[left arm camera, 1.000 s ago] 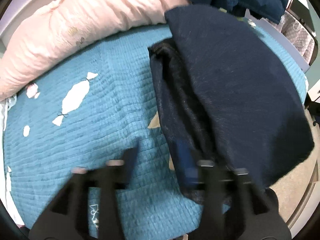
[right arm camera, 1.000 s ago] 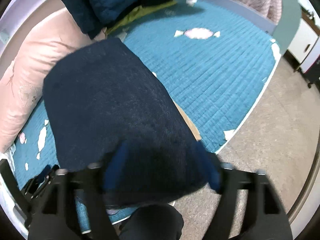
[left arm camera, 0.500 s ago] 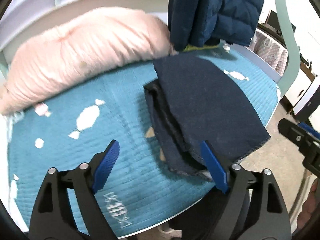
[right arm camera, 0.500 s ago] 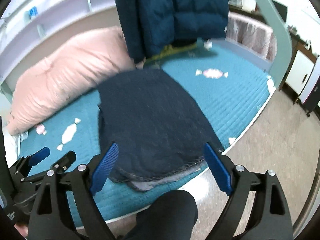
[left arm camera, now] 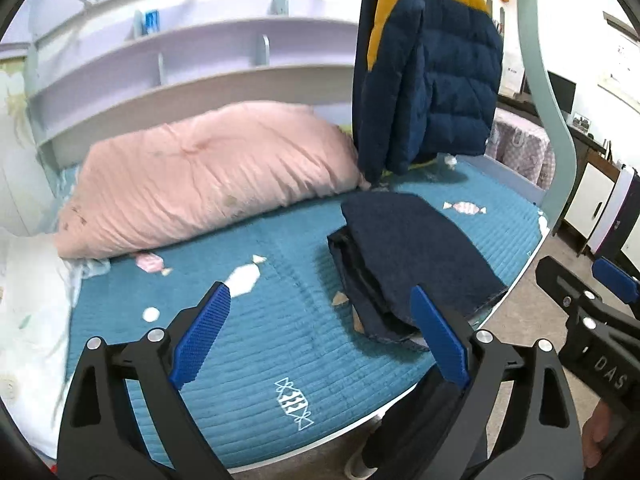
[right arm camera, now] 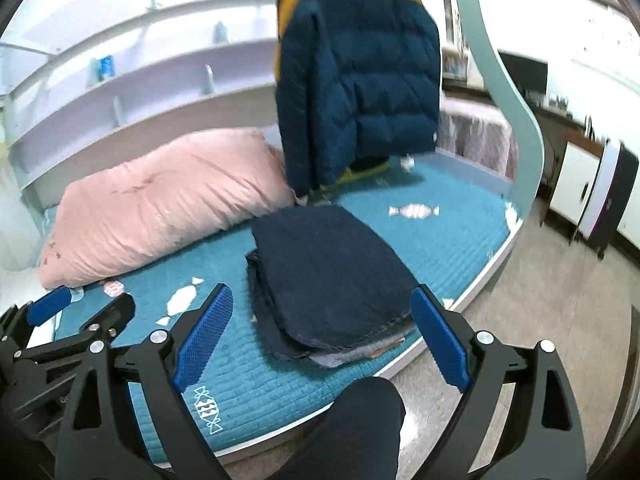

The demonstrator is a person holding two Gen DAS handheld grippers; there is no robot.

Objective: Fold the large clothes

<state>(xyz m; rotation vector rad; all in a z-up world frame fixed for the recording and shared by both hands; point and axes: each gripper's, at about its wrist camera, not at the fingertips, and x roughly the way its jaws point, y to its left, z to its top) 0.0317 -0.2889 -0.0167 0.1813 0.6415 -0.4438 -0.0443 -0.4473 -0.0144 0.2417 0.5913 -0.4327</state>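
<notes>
Teal quilted bedspread (left arm camera: 280, 344) — pink duvet (left arm camera: 208, 184), shelves (left arm camera: 180, 60) behind

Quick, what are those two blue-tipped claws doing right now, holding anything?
Left gripper: open, jaws just widened, nothing between them.
Right gripper: open, jaws just widened, holding nothing; the folded dark garment lies on the bed.

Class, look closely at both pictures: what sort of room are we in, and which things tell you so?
Most likely a child's bedroom. A bed with a teal quilted cover printed with candies, a large pink pillow at its back, and a puffer jacket hanging over the bed all point to it.
</notes>
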